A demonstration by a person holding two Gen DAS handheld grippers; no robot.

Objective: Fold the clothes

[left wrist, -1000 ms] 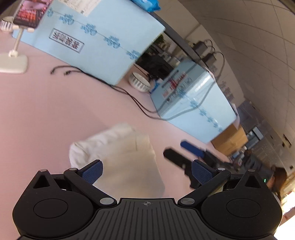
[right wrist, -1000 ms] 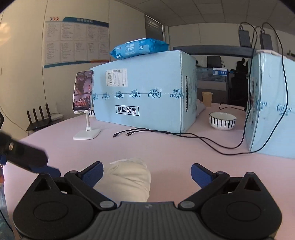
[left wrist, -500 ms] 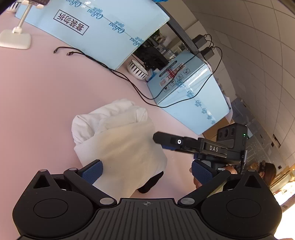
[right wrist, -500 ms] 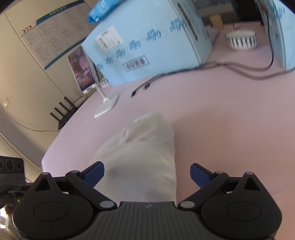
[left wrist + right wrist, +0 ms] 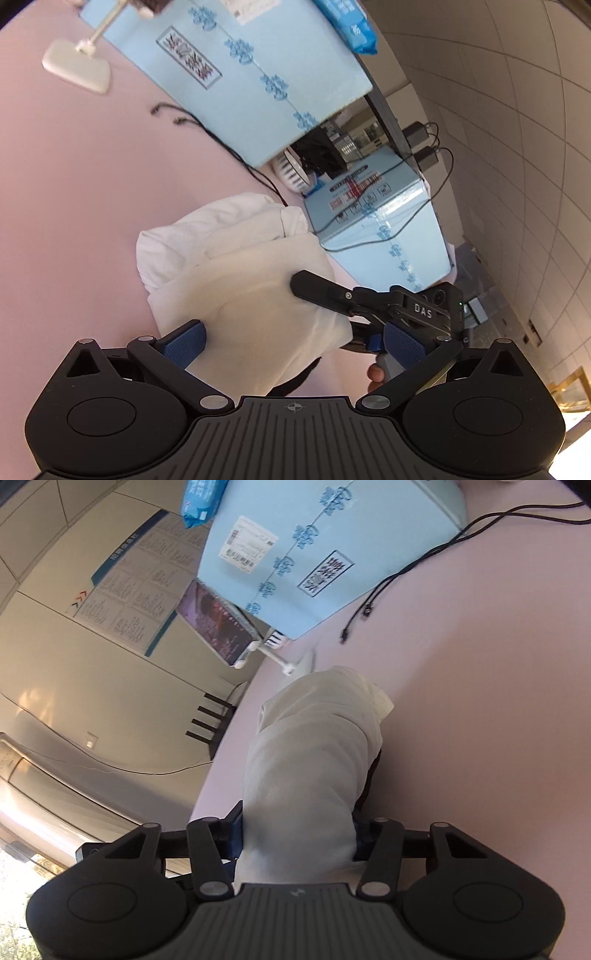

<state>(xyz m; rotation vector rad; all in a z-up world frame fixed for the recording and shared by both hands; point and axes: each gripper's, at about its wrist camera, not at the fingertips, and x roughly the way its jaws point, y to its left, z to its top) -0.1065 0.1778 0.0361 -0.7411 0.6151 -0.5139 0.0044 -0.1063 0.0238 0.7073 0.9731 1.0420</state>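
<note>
While the right gripper [image 5: 297, 843] has its fingers clamped on the near end of the cream garment [image 5: 236, 273] stretching away across the pink tabletop [image 5: 74, 192], the left gripper [image 5: 293, 341] hovers wide open, holding nothing.

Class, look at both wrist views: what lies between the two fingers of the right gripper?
In the right wrist view, the cream garment fills the space inside the right gripper, pinched from both sides. The left wrist view shows that gripper reaching onto the cloth.

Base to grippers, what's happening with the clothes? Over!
Right gripper shut on white garment. Left gripper open, garment between its fingers. Cables on pink table beyond, not blocking.
</note>
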